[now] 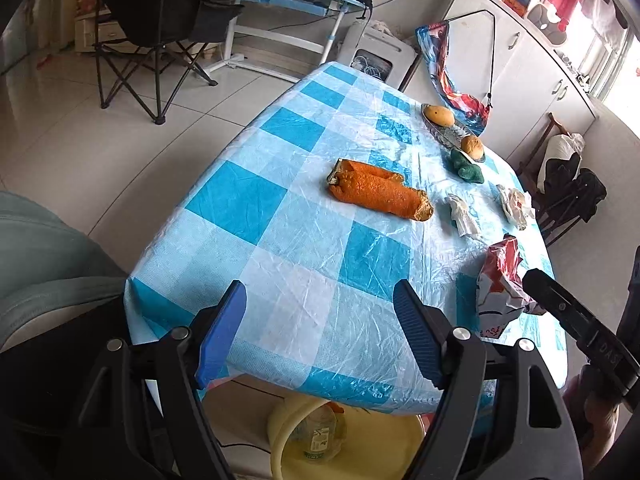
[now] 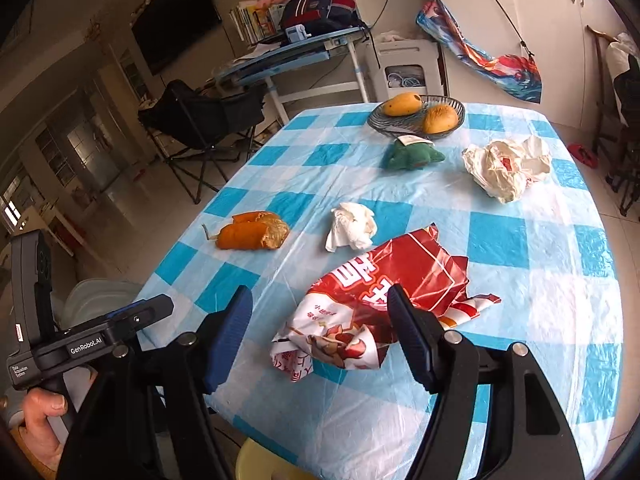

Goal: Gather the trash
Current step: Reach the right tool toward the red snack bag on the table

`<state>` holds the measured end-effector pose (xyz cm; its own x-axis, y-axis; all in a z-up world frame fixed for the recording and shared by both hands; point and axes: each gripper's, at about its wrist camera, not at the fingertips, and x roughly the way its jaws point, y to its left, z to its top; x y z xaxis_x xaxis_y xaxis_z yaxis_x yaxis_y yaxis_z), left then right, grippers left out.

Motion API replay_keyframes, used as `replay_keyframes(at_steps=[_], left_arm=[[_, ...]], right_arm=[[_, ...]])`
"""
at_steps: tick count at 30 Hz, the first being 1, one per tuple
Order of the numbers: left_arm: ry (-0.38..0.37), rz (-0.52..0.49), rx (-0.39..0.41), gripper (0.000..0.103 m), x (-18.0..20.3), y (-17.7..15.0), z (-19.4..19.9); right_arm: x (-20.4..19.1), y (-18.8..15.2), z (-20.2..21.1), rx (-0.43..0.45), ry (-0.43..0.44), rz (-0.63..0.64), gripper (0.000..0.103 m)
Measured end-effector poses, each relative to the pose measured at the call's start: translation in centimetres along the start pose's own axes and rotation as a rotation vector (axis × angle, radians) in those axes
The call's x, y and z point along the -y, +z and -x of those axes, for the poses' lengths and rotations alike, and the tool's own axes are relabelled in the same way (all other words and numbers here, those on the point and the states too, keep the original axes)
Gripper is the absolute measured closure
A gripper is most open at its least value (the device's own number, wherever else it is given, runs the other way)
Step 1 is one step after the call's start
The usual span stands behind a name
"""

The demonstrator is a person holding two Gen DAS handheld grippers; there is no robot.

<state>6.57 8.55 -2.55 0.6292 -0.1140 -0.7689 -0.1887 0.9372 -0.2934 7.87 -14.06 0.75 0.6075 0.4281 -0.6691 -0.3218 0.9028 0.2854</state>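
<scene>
Crinkled glossy red wrapper (image 2: 384, 304), pebbled peel (image 1: 380, 190).

the left gripper (image 1: 320, 332) is seen with its blue-padded jaws spread apart and nothing between them, held over the near edge of a table (image 1: 280, 216) covered in a blue-and-white checked cloth. an orange peel (image 1: 380, 190) is laid near the middle of the cloth. to its right a crumpled white tissue (image 1: 462, 214) and a crumpled whitish bag (image 1: 514, 206) are set apart, with a green plush toy (image 1: 466, 166) behind them — just beside a basket (image 1: 448, 132) holding two mangoes. a crumpled red snack bag (image 1: 502, 284) is found at the right, the right gripper (image 1: 576, 320) just beside it. below the table edge, a yellow basin (image 1: 360, 456) holds a clear plastic bottle (image 1: 320, 434).
</scene>
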Motion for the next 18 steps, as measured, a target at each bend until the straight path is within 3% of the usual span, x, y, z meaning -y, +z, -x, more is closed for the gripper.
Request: replay_keyframes(at_steps=[6,18], left_arm=[[0.006,0.001,-0.006,0.030,-0.2,-0.1,-0.1],[0.007,-0.005,-0.014,0.030,0.1,-0.1,-0.4]], right_arm=[[-1.0,0.7,1.2,0.082,-0.023,0.054,0.035],[-2.2,-0.4,-0.7,0.036,-0.004,0.103,0.035]])
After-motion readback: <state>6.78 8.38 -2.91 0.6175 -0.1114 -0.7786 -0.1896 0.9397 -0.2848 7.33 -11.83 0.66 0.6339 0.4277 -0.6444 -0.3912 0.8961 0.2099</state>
